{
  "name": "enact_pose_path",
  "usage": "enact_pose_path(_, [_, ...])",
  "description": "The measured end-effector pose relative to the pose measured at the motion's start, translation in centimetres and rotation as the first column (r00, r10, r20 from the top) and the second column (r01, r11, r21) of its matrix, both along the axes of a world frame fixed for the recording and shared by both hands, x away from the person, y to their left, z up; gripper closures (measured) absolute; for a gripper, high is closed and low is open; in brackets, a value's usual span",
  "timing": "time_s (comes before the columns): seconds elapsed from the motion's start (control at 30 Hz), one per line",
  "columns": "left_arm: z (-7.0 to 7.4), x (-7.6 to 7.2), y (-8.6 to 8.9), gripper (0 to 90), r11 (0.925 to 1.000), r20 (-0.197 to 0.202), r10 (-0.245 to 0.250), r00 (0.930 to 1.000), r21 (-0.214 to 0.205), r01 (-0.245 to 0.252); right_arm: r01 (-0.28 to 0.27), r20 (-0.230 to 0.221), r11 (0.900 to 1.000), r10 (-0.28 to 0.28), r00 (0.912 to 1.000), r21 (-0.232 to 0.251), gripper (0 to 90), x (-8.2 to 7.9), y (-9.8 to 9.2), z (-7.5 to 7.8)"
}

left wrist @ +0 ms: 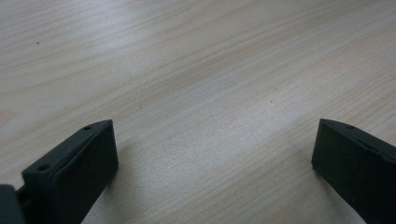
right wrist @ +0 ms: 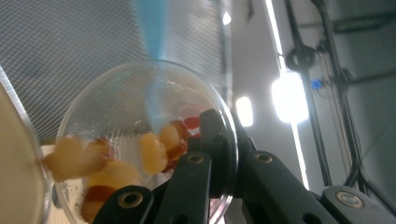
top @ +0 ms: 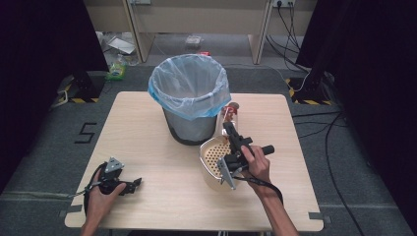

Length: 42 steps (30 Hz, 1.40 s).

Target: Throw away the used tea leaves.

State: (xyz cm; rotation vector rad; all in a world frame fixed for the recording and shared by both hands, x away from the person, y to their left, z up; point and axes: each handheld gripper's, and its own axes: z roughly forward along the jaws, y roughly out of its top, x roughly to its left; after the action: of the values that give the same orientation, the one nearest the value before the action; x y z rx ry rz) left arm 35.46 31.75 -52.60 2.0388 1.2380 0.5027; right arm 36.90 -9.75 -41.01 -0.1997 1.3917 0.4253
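Right gripper [top: 229, 129], centre-right of frame, pinched the rim of a clear round bowl [right wrist: 140, 140] of yellow-red pieces; left gripper [top: 136, 183] lay gaping lower left.

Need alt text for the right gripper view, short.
The right gripper pinches the rim of a clear plastic cup, one black jaw inside it and one outside, the cup tipped so blurred yellow and red food pieces slide toward its mouth. Behind it are a grey mesh bin with a blue liner and bright ceiling lights.
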Motion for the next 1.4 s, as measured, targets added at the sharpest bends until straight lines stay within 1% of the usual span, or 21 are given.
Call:
enact_pose_path(0.03, [0.0,0.0,0.0,0.0,1.0,0.0,0.0,1.0,0.002,0.0,0.007,-0.007,0.9996,-0.006,1.0,0.027,90.0,0.2,-0.1,-0.2])
enact_pose_path(0.27, [0.0,0.0,0.0,0.0,1.0,0.0,0.0,1.0,0.001,0.0,0.008,0.019,0.9995,-0.008,0.9998,0.03,90.0,-0.5,-0.5,0.3])
enact_pose_path(0.3, [0.0,0.0,0.0,0.0,1.0,0.0,0.0,1.0,0.001,0.0,-0.008,0.041,0.9994,0.006,0.9991,0.034,90.0,-0.8,-0.5,0.4])
enact_pose_path(0.4, [0.0,0.0,0.0,0.0,1.0,0.001,0.001,1.0,0.0,-0.001,0.013,0.042,0.9999,-0.013,0.999,0.005,90.0,-0.5,-0.7,0.4])
enact_pose_path(0.47, [0.0,0.0,0.0,0.0,1.0,0.0,-0.001,1.0,0.003,0.001,-0.022,0.081,0.9997,0.021,0.9965,0.006,90.0,-1.1,-0.7,0.5])
enact_pose_path(0.53, [0.0,0.0,0.0,0.0,1.0,0.0,0.0,1.0,0.002,0.0,0.014,0.049,0.9999,-0.014,0.9987,0.008,90.0,-0.5,-1.0,0.1])
enact_pose_path(0.57, [0.0,0.0,0.0,0.0,1.0,0.001,0.001,1.0,0.001,-0.001,0.005,0.053,0.9997,-0.007,0.9986,0.022,90.0,-0.7,-1.1,0.1])
enact_pose_path(0.63, [0.0,0.0,0.0,0.0,1.0,0.0,0.0,1.0,0.001,0.0,-0.001,0.059,1.0,0.001,0.9982,-0.001,90.0,-1.0,-0.9,0.2])
enact_pose_path(0.77, [0.0,0.0,0.0,0.0,1.0,-0.001,-0.002,1.0,0.005,0.002,-0.009,0.105,1.0,0.01,0.9944,-0.002,90.0,-1.4,-0.7,0.9])
enact_pose_path(0.9, [0.0,0.0,0.0,0.0,1.0,-0.001,-0.002,1.0,0.005,0.002,0.005,0.084,0.9996,-0.002,0.9965,-0.028,90.0,-0.8,-0.8,0.5])
enact_pose_path(1.0, [0.0,0.0,0.0,0.0,1.0,-0.001,-0.002,1.0,0.004,0.002,0.001,0.006,0.9982,-0.001,1.0,0.061,90.0,-0.6,-1.1,1.4])
enact_pose_path(1.03, [0.0,0.0,0.0,0.0,1.0,-0.001,-0.002,1.0,0.004,0.002,0.007,-0.028,0.9944,-0.004,0.9996,0.106,90.0,-0.4,-1.4,1.8])
enact_pose_path(1.13, [0.0,0.0,0.0,0.0,1.0,-0.001,-0.002,1.0,0.005,0.002,0.028,-0.138,0.9668,0.008,0.9903,0.254,90.0,0.5,-2.3,2.5])
enact_pose_path(1.17, [0.0,0.0,0.0,0.0,1.0,-0.001,-0.002,1.0,0.004,0.002,0.035,-0.168,0.9586,0.014,0.9857,0.283,90.0,0.8,-2.6,2.7])
enact_pose_path(1.2, [0.0,0.0,0.0,0.0,1.0,-0.001,-0.002,1.0,0.004,0.002,0.035,-0.168,0.9586,0.014,0.9857,0.283,90.0,0.8,-2.6,2.7])
enact_pose_path(1.23, [0.0,0.0,0.0,0.0,1.0,-0.001,-0.002,1.0,0.005,0.002,0.051,-0.233,0.9361,0.034,0.9719,0.348,90.0,1.3,-3.1,3.1])
enact_pose_path(1.27, [0.0,0.0,0.0,0.0,1.0,-0.001,-0.002,1.0,0.004,0.002,0.058,-0.253,0.9283,0.04,0.9666,0.367,90.0,1.5,-3.3,3.2])
enact_pose_path(1.3, [0.0,0.0,0.0,0.0,1.0,-0.001,-0.002,1.0,0.004,0.002,0.07,-0.28,0.9115,0.051,0.9586,0.405,90.0,1.7,-3.5,3.3])
enact_pose_path(1.33, [0.0,0.0,0.0,0.0,1.0,-0.001,-0.002,1.0,0.004,0.002,0.07,-0.28,0.9115,0.051,0.9586,0.405,90.0,1.7,-3.5,3.3])
enact_pose_path(1.37, [0.0,0.0,0.0,0.0,1.0,-0.001,-0.002,1.0,0.004,0.002,0.095,-0.333,0.885,0.071,0.9403,0.456,90.0,2.2,-3.9,3.7])
enact_pose_path(1.4, [0.0,0.0,0.0,0.0,1.0,-0.001,-0.001,1.0,0.003,0.001,0.102,-0.343,0.8756,0.076,0.9361,0.472,90.0,2.3,-4.1,3.8])
